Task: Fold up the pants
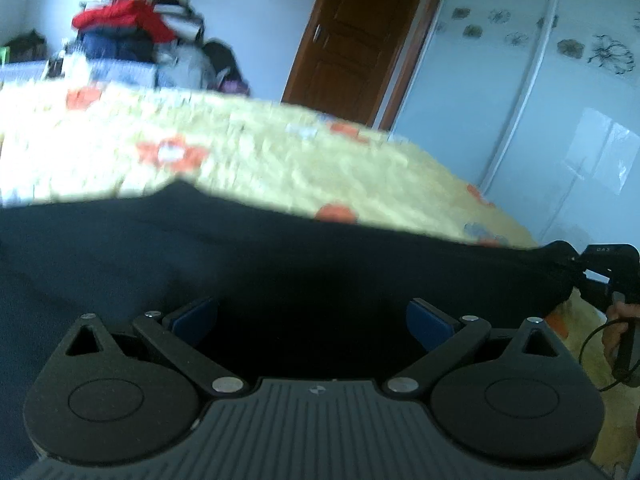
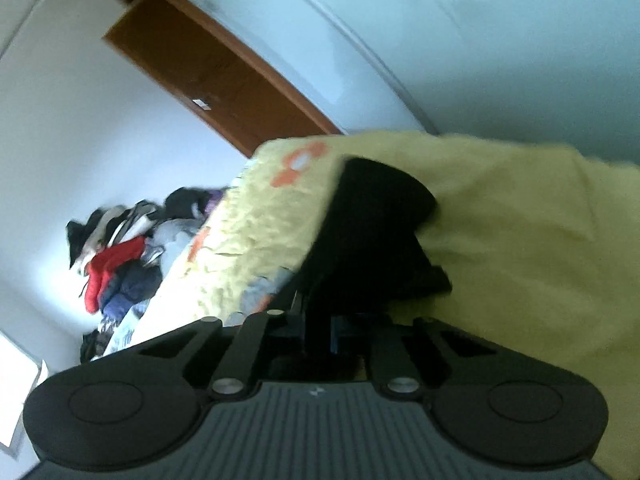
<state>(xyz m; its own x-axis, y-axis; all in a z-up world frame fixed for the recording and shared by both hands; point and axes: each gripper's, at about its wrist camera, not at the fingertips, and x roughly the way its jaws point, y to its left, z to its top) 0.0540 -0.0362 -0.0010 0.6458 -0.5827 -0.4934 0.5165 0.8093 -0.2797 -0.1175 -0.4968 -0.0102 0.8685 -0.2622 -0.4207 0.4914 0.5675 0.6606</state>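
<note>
The pants (image 1: 280,256), dark and nearly black, are lying across the bed (image 1: 248,160) and stretching from one claw to the other, directly ahead of both. In the left wrist view the fabric is spreading wide just beyond the left claw (image 1: 312,320), whose blue pads (image 1: 428,324) are standing far apart; the cloth is lying dark between and in front of them, and it is not clear that either pad is pressing on it, so this claw is reading as open with nothing gripped. At the far right of the same view the pants are narrowing to a bunched corner that is running into the right claw (image 1: 580,270), with a hand (image 1: 618,328) wrapping its handle and a thin cable looping below it. In the right wrist view the right claw (image 2: 324,332) is showing its fingers drawn close together, and a fold of the pants (image 2: 372,232) is rising straight out from between them, so it is pinching the cloth tightly. The bed's yellow cover with orange flowers is lying under and past the fabric, beyond both claws. Farther off, past the bed from the left claw, a heap of clothes (image 1: 136,28) with a red piece on top is piling against the wall, a brown door (image 1: 360,40) is standing to its right, and a pale wardrobe (image 1: 540,92) with flower decals is filling the right side.
</note>
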